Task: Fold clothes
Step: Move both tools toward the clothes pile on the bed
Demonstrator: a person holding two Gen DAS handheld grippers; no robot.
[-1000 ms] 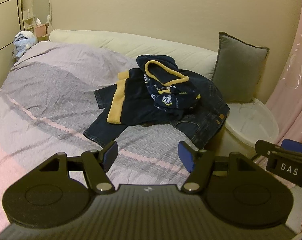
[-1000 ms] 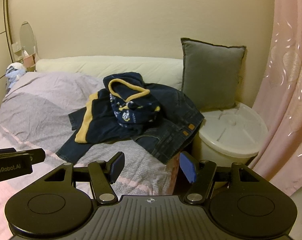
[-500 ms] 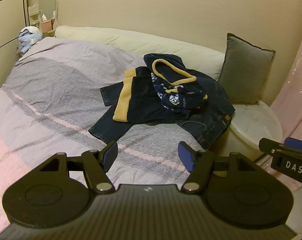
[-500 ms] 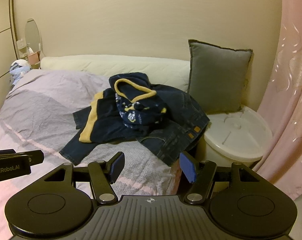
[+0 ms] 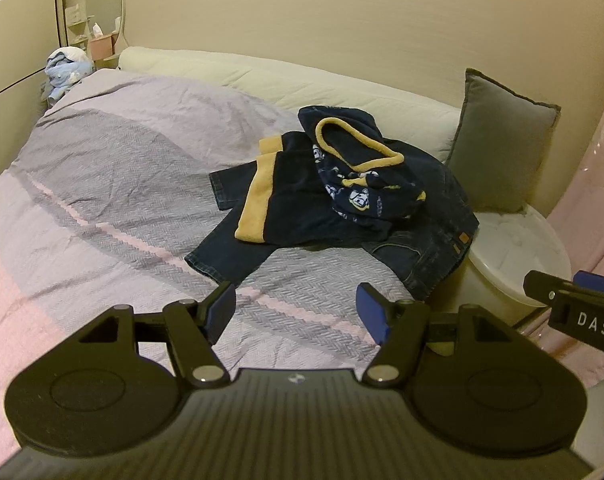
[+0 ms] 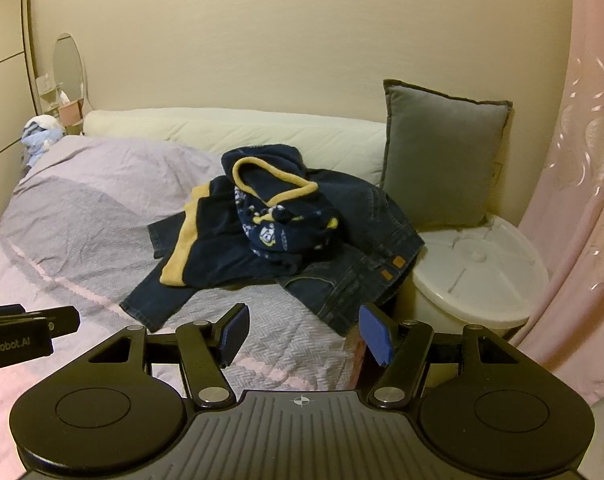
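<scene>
Beige walls back a bed (image 5: 114, 184) spread with a lilac and grey striped cover, and the clothes lie in a heap near its right edge, at about 1 o'clock from the left gripper (image 5: 296, 312) and 12 o'clock from the right gripper (image 6: 302, 330).

Lowest in the heap is a pair of dark jeans (image 5: 430, 248) (image 6: 354, 280), its waistband with tan tags hanging just over the mattress edge and one leg stretching toward 7 o'clock. Over the jeans lies a navy fleece garment with a yellow band (image 5: 302, 204) (image 6: 218, 236), and on top sits a bunched navy hooded piece with yellow trim and a cartoon print (image 5: 358, 172) (image 6: 278, 208).

At 2 o'clock from the heap a grey cushion (image 5: 502, 152) (image 6: 438, 156) stands upright against the wall, resting on the white lid of a round bin (image 5: 518, 256) (image 6: 482, 272) just beside the bed. Pink curtain (image 6: 582, 184) hangs at 3 o'clock. A cream headboard pad (image 5: 294, 88) runs behind the heap; a bundle of pale blue cloth (image 5: 66, 68) lies at 10 o'clock near an oval mirror (image 5: 104, 0).

Both grippers hover level above the cover, short of the heap, side by side, with blue-padded jaws spread wide and nothing between them.
</scene>
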